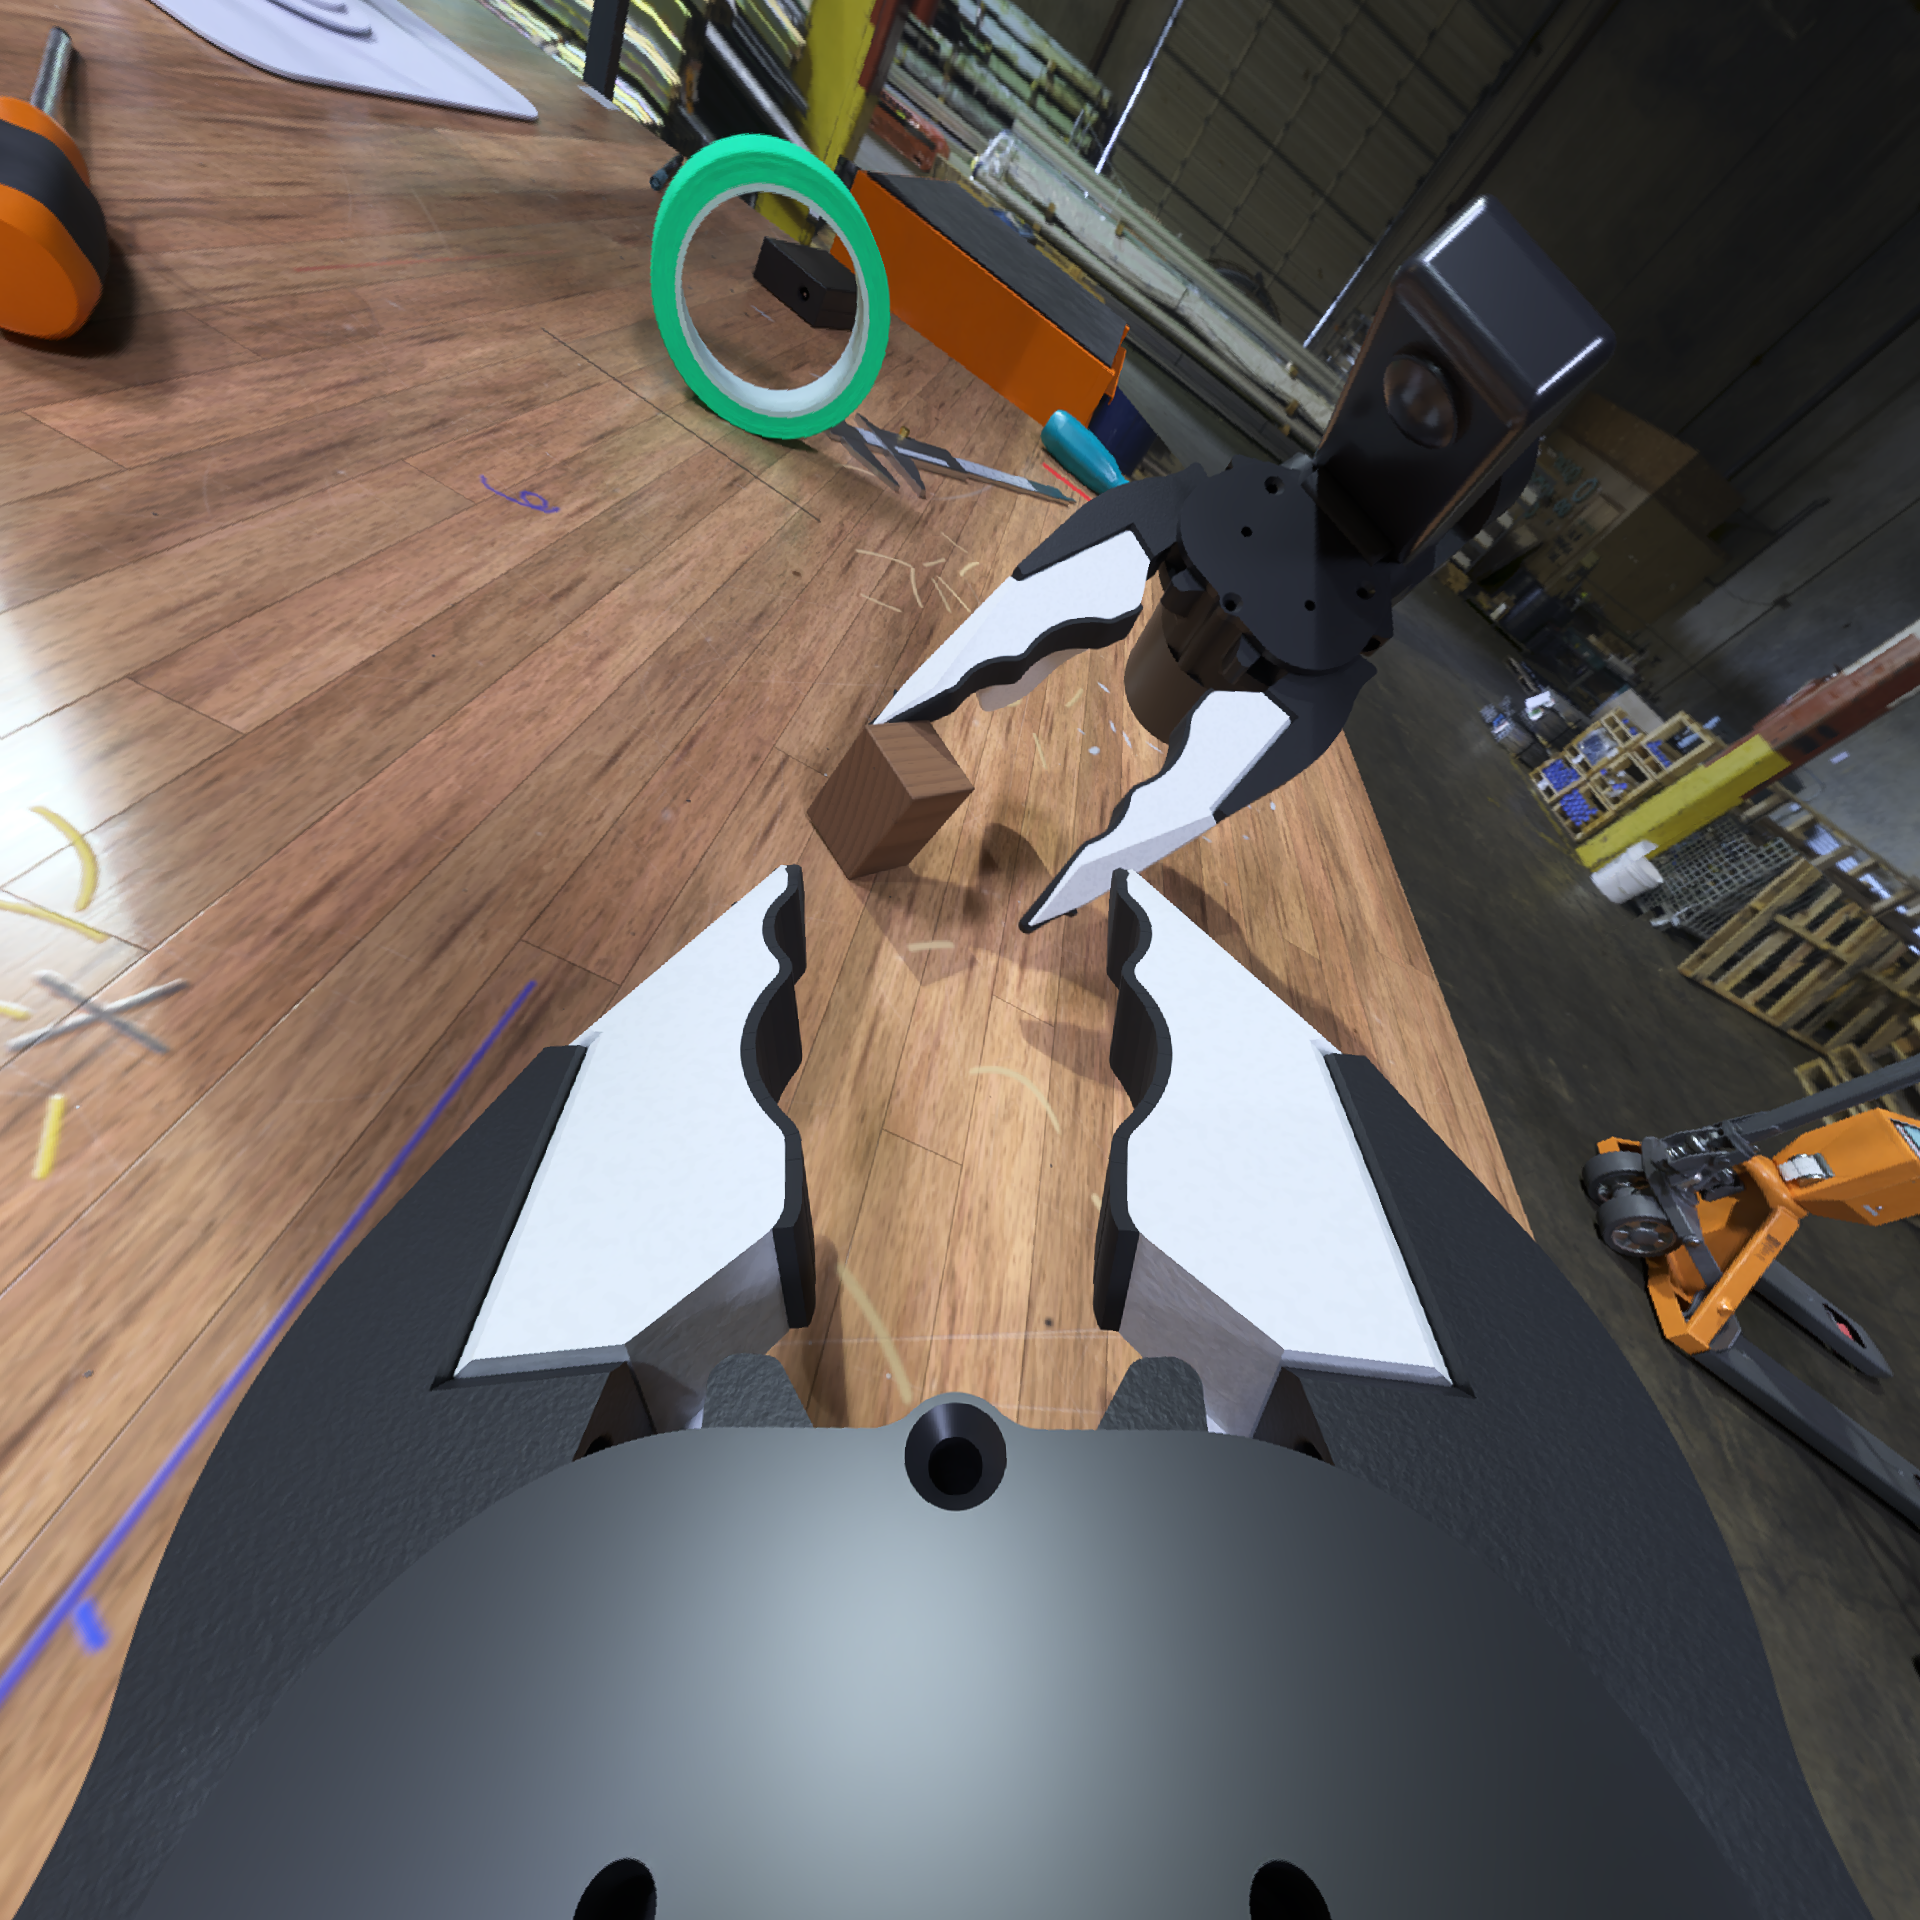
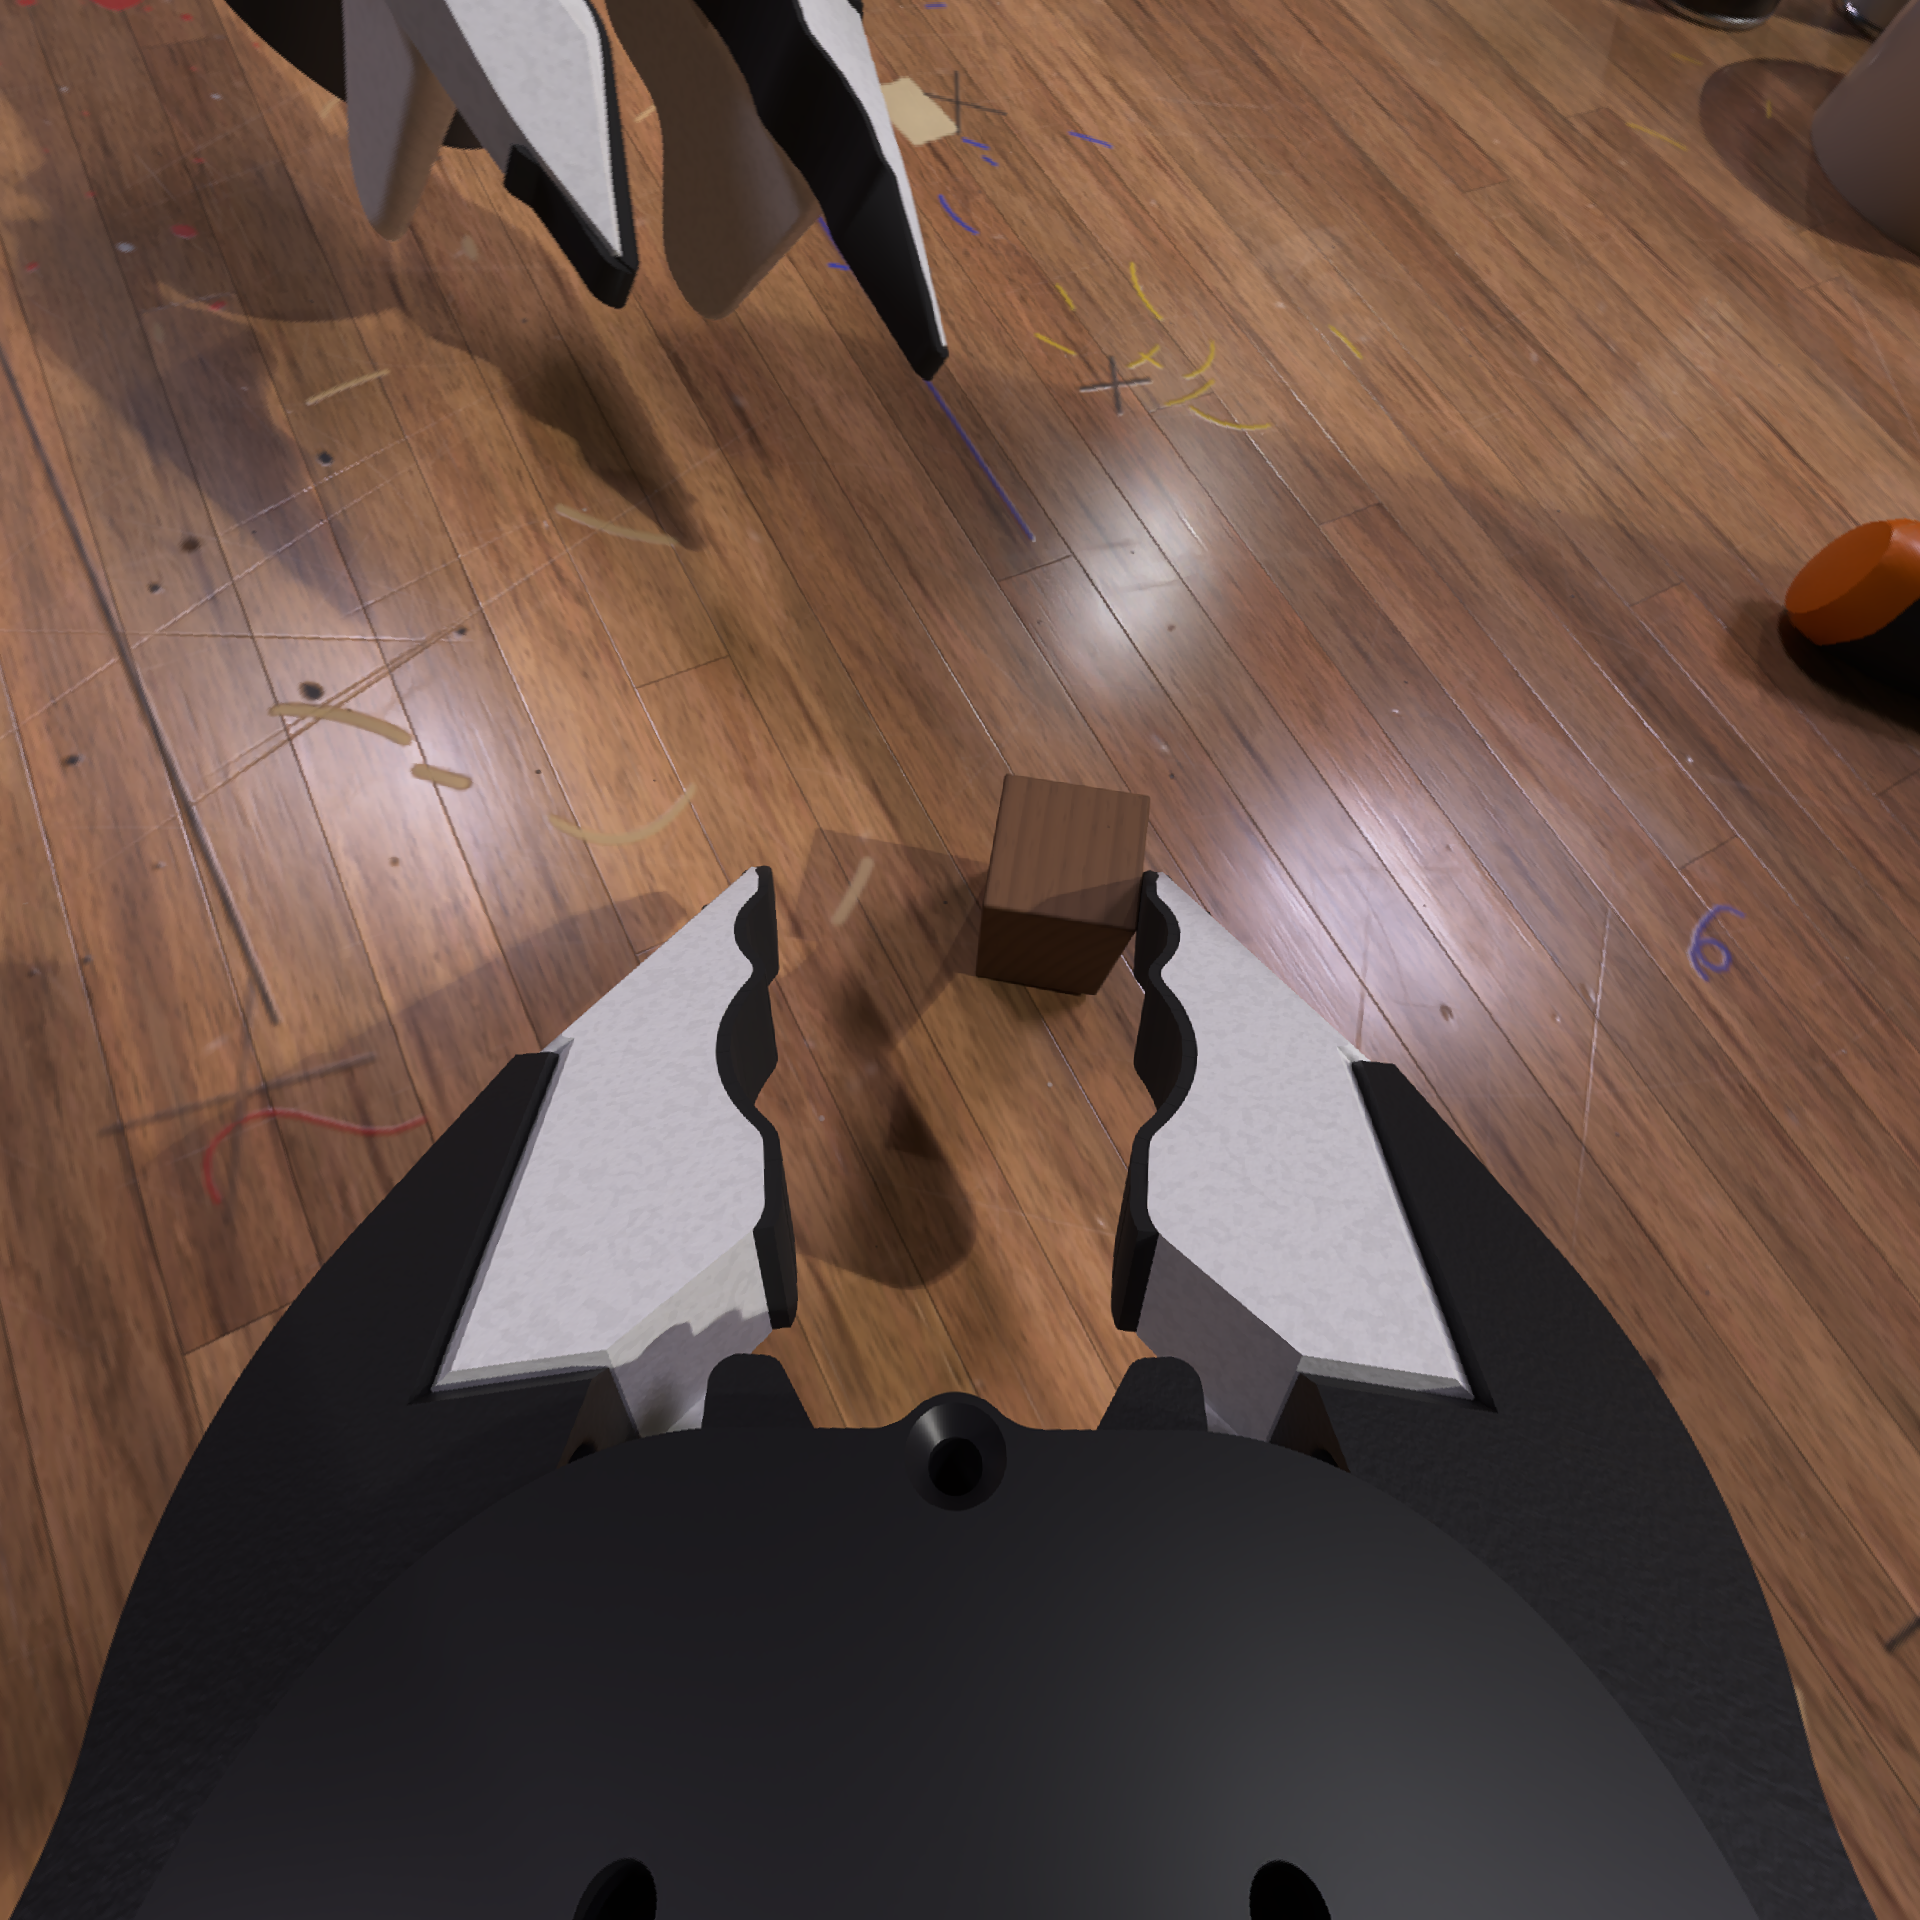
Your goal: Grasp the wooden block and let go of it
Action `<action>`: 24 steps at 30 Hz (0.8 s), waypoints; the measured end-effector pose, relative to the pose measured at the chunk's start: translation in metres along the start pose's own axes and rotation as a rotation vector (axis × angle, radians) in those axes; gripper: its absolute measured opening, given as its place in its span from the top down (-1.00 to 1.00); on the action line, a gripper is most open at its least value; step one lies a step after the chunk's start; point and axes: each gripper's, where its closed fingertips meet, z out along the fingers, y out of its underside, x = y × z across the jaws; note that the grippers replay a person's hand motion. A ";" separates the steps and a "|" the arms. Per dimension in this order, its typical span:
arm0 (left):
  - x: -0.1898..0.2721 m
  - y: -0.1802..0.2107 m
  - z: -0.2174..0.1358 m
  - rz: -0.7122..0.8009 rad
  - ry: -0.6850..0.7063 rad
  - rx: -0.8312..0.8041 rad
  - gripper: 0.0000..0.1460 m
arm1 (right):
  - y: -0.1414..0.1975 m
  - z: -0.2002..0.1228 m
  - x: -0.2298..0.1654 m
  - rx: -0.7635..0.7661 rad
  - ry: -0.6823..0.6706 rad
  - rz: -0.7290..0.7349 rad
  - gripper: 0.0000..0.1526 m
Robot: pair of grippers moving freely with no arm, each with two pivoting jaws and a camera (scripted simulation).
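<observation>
Block status: wooden block (image 2: 1065, 894) sits free on the counter (image 2: 1455, 644), upright on one face, roughly cube-shaped so no real long axis to align to.

Right claw (image 2: 954, 883) is spread wide, holding nothing. In the right wrist view the block lies ahead and off to the right of the claw's centreline, hard up against the right fingertip (image 2: 1151, 896); touching or just short, can't tell. Left fingertip is well apart from it. Closing now would likely catch a corner or shove it, so my read is the claw needs a sideways shift to the right, then a short advance, before squeezing.

Left claw (image 1: 956, 883) is also spread and empty. From the left wrist view the block (image 1: 888, 795) sits just beyond its tips, slightly left of centre, and the right claw (image 1: 951, 821) straddles that area from the far side.

Right claw looks nearer and better placed. Green tape roll (image 1: 769, 286), calipers (image 1: 935, 462) and orange-black tool (image 1: 47, 223) are well clear.
</observation>
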 end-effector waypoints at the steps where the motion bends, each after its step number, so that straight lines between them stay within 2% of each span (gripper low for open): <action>1: 0.000 0.000 0.000 0.003 0.000 -0.003 0.20 | 0.001 -0.001 0.001 0.000 0.003 0.003 0.10; 10: -0.001 0.003 0.002 -0.013 0.001 -0.021 0.19 | 0.009 -0.005 0.015 -0.003 0.046 0.038 0.24; 16: -0.002 0.003 0.003 -0.024 0.007 -0.026 0.19 | -0.003 -0.007 0.003 0.081 -0.049 0.069 0.10; 24: -0.003 0.003 0.004 -0.032 0.002 -0.029 0.18 | 0.003 0.001 0.009 0.011 0.011 0.081 0.09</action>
